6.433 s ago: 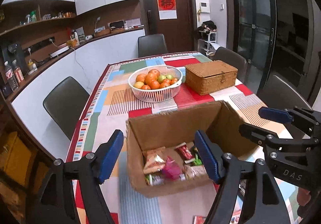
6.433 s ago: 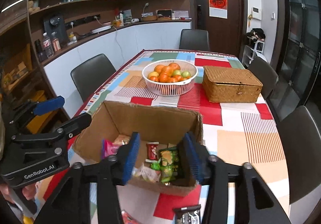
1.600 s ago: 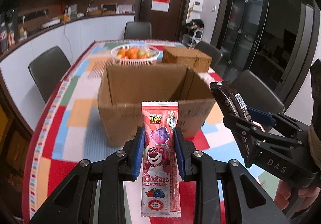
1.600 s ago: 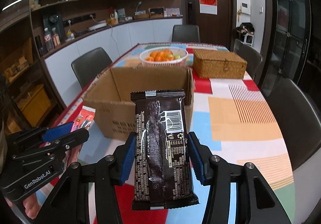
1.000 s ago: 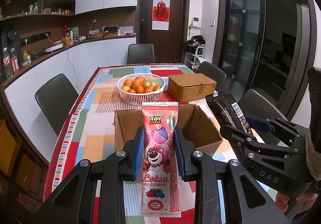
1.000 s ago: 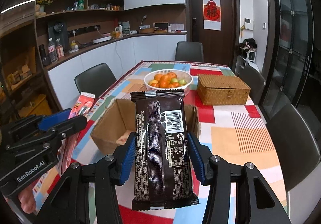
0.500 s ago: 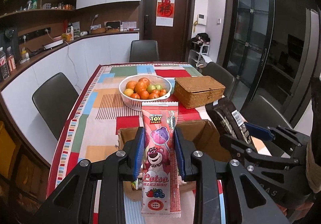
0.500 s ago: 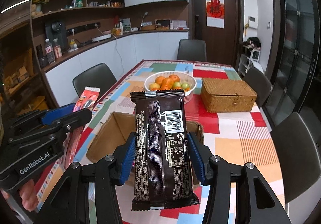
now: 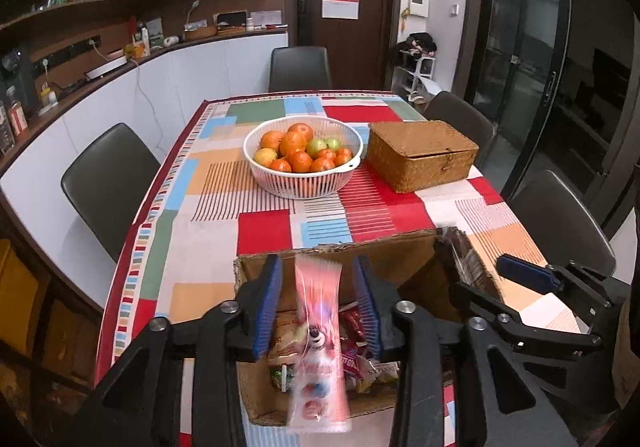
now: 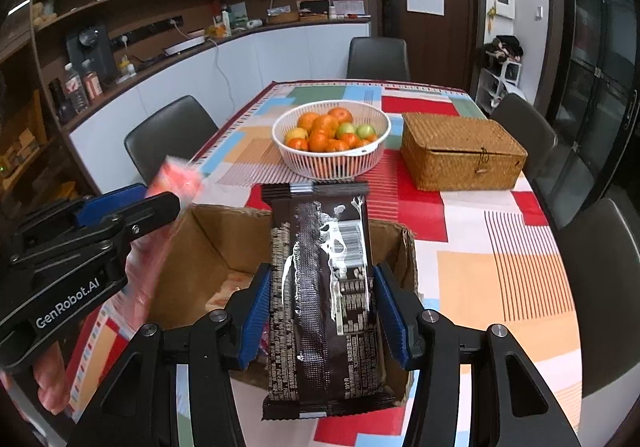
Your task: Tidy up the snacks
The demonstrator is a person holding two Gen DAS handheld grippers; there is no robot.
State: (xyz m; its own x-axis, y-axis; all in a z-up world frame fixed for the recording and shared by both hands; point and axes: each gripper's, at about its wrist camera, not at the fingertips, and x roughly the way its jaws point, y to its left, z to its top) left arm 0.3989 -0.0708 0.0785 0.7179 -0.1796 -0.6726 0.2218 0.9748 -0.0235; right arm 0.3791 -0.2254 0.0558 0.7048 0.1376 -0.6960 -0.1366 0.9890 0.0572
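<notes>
- A pink lollipop packet [image 9: 318,343], blurred, hung between the parted fingers of the left gripper [image 9: 318,307], apparently released above the cardboard box [image 9: 408,255] directly below.
- A dark chocolate bar [image 10: 322,307] sat clamped in the right gripper [image 10: 322,321], just above the box's near wall.
- Risk: the packet could catch the front rim and tip onto the table [image 9: 264,225]; the bar overhung that edge too.
- Beyond the grippers stood a fruit basket [image 9: 303,157] and wicker box [image 9: 420,155].

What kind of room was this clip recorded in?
Most likely a home dining room joined to a kitchen. A dining table with a patchwork cloth holds a fruit basket, dark chairs stand around it, and a long counter with shelves runs along the wall.
</notes>
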